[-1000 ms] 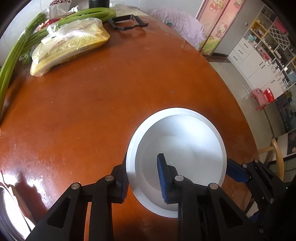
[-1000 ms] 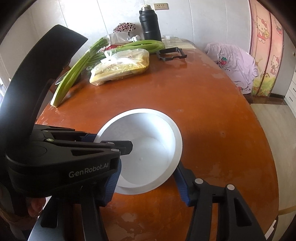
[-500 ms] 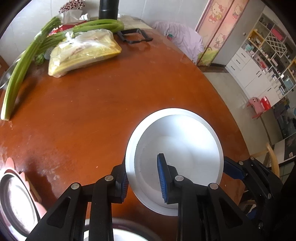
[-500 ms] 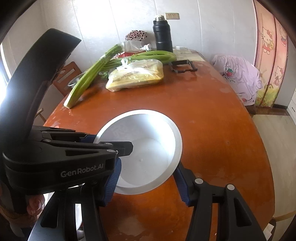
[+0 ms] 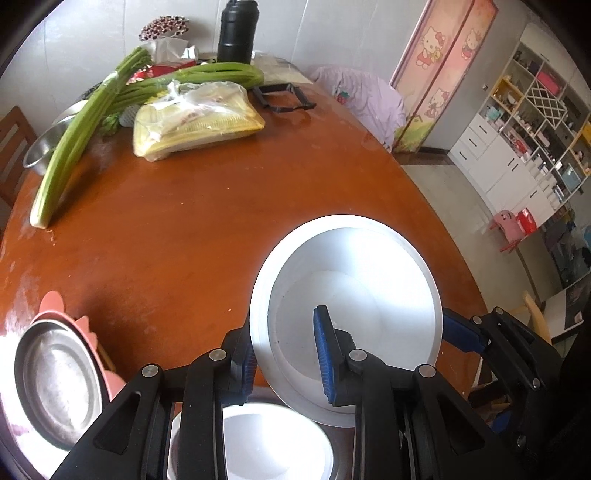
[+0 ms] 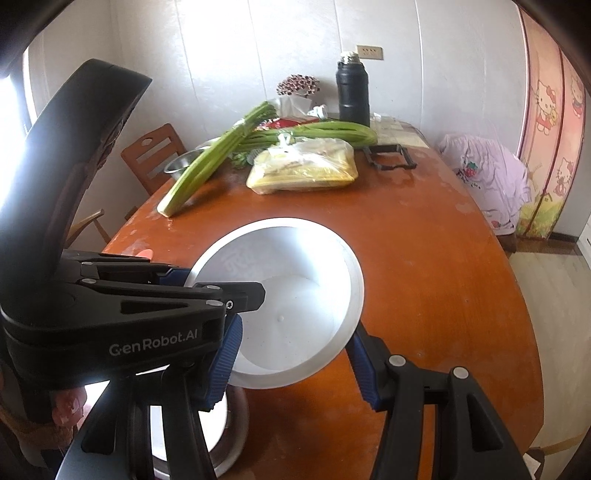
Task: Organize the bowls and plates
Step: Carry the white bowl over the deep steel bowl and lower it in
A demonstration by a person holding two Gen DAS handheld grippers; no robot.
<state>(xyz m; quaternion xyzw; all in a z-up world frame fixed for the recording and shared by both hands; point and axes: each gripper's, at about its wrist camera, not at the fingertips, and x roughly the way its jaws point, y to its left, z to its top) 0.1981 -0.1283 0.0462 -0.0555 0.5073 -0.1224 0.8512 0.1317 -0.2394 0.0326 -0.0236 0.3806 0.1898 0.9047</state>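
Round red-brown wooden table in a dining room, white tiled wall behind. White bowl empty, held clear above the table's near edge, mouth tipped up toward the cameras, rim tilted rather than level. Left gripper clamped on the bowl's near-left rim: one blue pad inside the wall, the other outside. Right gripper spans the bowl's lower body, pads pressing both sides; it angles down from the near side. Below the bowl, a second white bowl, empty. Left of the bowl, an empty steel plate nested on a pink plate. Far from the bowl: bagged yellow food, celery stalks, black flask.
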